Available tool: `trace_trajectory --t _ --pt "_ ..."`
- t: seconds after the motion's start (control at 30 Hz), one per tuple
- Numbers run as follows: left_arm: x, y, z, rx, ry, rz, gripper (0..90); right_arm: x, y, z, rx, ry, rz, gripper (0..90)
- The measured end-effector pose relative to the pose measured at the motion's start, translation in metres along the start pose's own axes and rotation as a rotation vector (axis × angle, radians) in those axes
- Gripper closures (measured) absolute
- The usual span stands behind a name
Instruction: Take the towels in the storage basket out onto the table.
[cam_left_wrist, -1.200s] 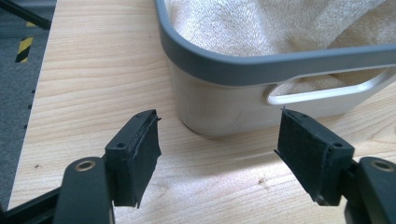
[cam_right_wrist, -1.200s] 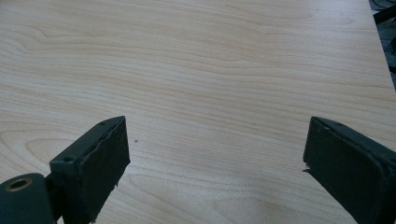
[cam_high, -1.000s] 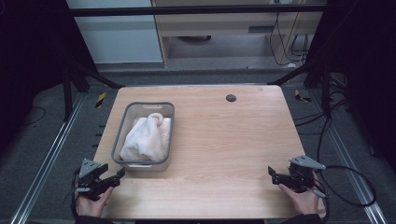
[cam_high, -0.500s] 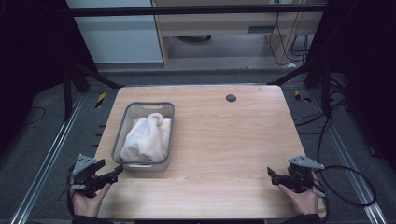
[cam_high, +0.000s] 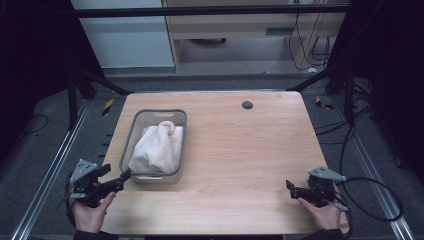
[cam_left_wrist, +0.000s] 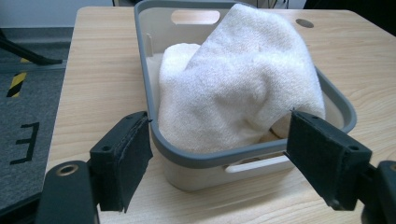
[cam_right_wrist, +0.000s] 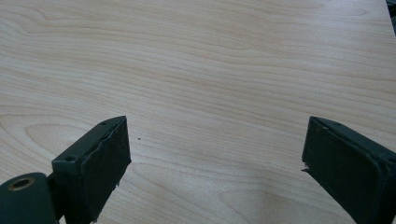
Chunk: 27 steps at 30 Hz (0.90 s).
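Grey bin (cam_high: 131, 142) is sitting on the wooden table (cam_high: 240, 150), left of centre, with a white towel (cam_high: 157, 147) bunched inside it and rising above the rim. Left gripper (cam_high: 120, 178) is hovering at the bin's near left corner, jaws spread wide, flanking the near wall (cam_left_wrist: 219, 161) without touching. Right gripper (cam_high: 290, 187) is resting well right of the bin over bare wood, jaws also spread wide, holding nothing.
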<state>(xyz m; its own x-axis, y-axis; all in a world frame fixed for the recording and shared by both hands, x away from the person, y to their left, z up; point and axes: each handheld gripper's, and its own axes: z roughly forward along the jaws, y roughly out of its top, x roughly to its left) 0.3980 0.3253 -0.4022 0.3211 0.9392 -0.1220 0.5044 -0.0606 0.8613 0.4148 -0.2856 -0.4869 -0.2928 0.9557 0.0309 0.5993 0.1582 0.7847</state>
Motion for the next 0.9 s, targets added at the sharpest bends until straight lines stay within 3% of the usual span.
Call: trace_trajectory --t 0.6,0.9 --pt "-0.007 0.031 0.0 -0.02 -0.025 0.037 20.8 -0.002 0.001 -0.002 -0.008 -0.006 0.013 7.9" --pt "-0.014 0.048 0.009 -0.009 -0.033 0.06 20.8 -0.002 0.001 -0.002 -0.003 -0.005 0.016 7.8"
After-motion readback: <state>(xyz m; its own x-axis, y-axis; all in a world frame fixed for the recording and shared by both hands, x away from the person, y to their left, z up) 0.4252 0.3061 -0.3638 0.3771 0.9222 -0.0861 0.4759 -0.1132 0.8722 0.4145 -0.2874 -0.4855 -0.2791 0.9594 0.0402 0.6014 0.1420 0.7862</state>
